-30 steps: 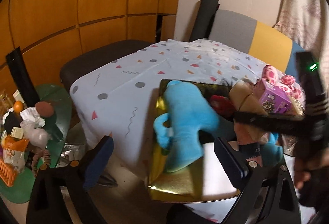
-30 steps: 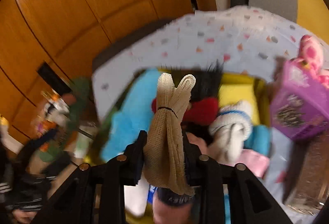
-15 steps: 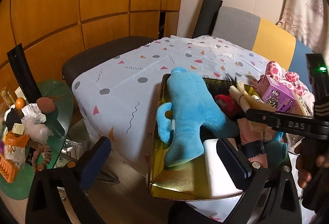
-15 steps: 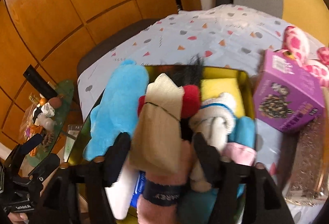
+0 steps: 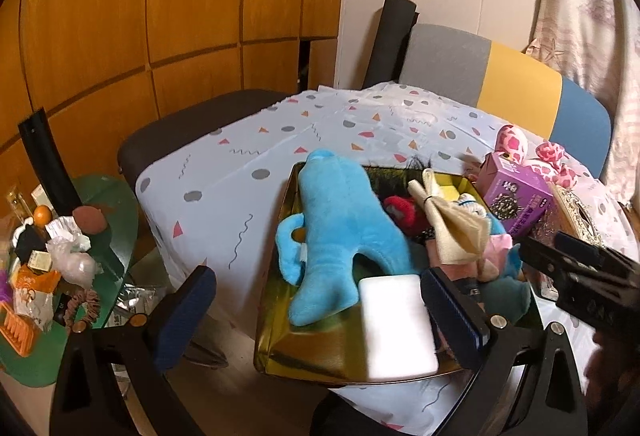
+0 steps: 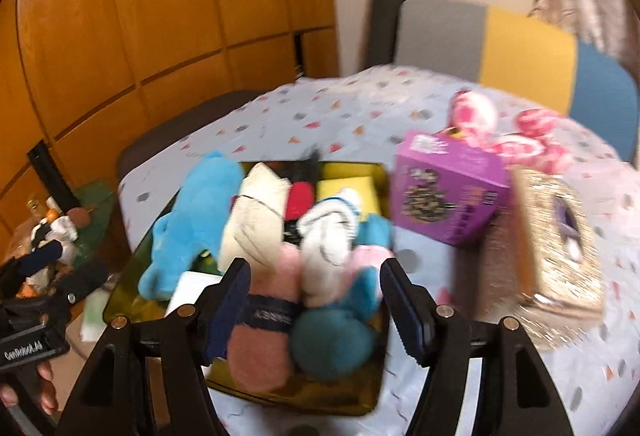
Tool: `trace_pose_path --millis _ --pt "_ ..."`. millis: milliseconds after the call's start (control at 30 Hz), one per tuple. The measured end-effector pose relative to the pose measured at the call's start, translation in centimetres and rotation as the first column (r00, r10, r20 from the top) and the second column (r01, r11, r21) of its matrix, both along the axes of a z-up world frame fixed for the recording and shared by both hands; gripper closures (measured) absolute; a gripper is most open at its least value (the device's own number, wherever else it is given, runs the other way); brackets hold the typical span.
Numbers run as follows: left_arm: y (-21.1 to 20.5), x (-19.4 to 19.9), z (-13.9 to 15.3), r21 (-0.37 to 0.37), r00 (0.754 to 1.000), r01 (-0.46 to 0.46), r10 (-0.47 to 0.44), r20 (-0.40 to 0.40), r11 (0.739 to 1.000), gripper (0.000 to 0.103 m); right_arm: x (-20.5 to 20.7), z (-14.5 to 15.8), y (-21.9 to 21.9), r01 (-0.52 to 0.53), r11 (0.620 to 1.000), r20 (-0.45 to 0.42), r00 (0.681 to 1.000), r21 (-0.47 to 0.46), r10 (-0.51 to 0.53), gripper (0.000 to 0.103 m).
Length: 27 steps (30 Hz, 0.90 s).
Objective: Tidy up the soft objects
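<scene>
Currently, a shallow gold tray sits at the near edge of a bench covered in a pale cloth with coloured triangles and dots. It serves as the collecting place for soft things, and it is crowded. A long blue plush toy lies along its left side, its top leaning over the far rim, probably because it is too long to lie inside. Beside it, a beige cloth bundle tied around the middle rests on top of the other soft items. Around it are a red fuzzy piece, a white rolled sock, pink rolled fabric and a teal ball at the near end. A flat white block lies in the near left part.

The right tool hovers over the near end of the tray, jaws apart and empty, gripping nothing. The left tool hangs by the tray's near left corner, jaws spread wide and also empty, as if waiting.

Still outside the tray, to its right, are a purple box, a glittery gold box and a pink spotted plush behind them. By my judgement, the plush is what remains to be gathered, as the boxes look rigid.
</scene>
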State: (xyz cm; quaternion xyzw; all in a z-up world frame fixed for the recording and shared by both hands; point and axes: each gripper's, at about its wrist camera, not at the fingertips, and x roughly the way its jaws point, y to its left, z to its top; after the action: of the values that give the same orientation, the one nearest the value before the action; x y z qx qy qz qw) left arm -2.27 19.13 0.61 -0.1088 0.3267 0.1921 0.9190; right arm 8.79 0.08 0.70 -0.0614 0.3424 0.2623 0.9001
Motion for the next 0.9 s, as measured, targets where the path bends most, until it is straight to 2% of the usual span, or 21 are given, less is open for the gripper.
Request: trace_pose_path --millis 200,367,900 --pt "-1.9 -0.2 0.8 0.036 1.000 0.005 -0.005 0.022 0.999 0.000 -2.4 -0.1 -2.3 0.099 0.995 0.042 0.994 0.007 -0.099 0.035" --pt "-3.4 -0.3 1.1 0.054 0.999 0.021 -0.022 0.030 0.998 0.000 -3.7 0.0 -3.2 0.133 0.991 0.083 0.988 0.007 -0.134 0.035" --pt "-5.4 -0.4 1.3 0.075 0.999 0.032 -0.034 0.023 0.997 0.000 -4.7 0.7 -3.3 0.138 0.990 0.119 0.983 0.021 -0.139 0.035"
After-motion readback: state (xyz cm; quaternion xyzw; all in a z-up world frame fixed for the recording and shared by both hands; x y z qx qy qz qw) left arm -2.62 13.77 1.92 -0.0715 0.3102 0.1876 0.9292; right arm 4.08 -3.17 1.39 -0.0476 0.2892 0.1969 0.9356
